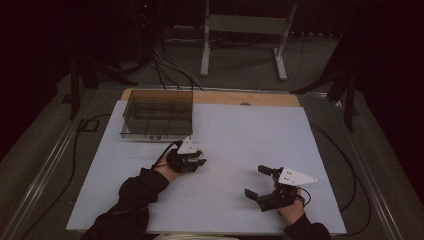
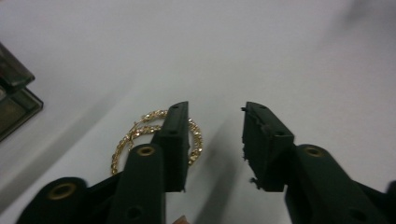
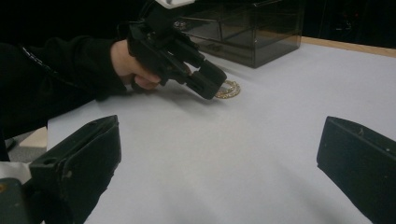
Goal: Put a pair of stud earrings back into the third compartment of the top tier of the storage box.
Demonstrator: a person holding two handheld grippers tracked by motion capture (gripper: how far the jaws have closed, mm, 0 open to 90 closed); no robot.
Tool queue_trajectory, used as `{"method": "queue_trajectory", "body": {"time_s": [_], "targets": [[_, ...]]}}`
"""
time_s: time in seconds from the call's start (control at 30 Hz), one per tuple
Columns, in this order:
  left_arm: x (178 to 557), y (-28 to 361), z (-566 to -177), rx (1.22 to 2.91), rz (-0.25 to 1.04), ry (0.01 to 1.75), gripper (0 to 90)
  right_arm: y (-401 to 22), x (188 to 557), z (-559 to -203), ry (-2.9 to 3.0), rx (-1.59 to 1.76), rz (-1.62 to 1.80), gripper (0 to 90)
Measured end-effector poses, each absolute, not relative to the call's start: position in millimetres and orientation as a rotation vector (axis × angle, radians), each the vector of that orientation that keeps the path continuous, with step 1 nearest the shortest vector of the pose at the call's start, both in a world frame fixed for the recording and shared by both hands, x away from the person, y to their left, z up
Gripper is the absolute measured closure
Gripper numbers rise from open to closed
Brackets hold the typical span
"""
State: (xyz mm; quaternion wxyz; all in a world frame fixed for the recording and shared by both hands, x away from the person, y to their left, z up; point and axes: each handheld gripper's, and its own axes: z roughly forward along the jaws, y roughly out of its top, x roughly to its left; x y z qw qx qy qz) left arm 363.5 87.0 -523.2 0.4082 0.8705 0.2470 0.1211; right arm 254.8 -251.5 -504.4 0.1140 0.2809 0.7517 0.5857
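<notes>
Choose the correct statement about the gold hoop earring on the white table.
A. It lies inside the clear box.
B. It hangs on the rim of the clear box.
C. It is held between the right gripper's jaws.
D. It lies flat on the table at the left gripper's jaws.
D: the gold hoop earring lies flat on the white table, partly behind one jaw of the left gripper, away from the clear box.

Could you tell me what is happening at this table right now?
A person works with a gripper in each hand over a white table. The left gripper is lowered at a gold hoop earring lying on the table near a smoky clear compartment box. Its jaws are partly apart, one jaw across the hoop, nothing visibly clamped yet. The right gripper rests open, apart from this.
</notes>
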Motion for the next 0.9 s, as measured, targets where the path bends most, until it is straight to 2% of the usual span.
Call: {"method": "queue_trajectory", "body": {"time_s": [0.3,0.47,0.53,0.8,0.9], "targets": [[370,83,-529,2.209,0.283,0.650,68.6,-252,254,-504,2.204,0.823,1.717,0.0],[374,78,-528,2.252,0.267,0.664,77.0,-251,254,-504,2.208,0.821,1.712,0.0],[372,75,-527,2.267,0.296,0.656,77.3,-251,254,-504,2.209,0.822,1.711,0.0],[372,74,-526,2.271,0.273,0.675,86.5,-251,254,-504,2.211,0.820,1.710,0.0],[372,73,-526,2.278,0.274,0.674,87.5,-251,254,-504,2.210,0.823,1.711,0.0]]}}
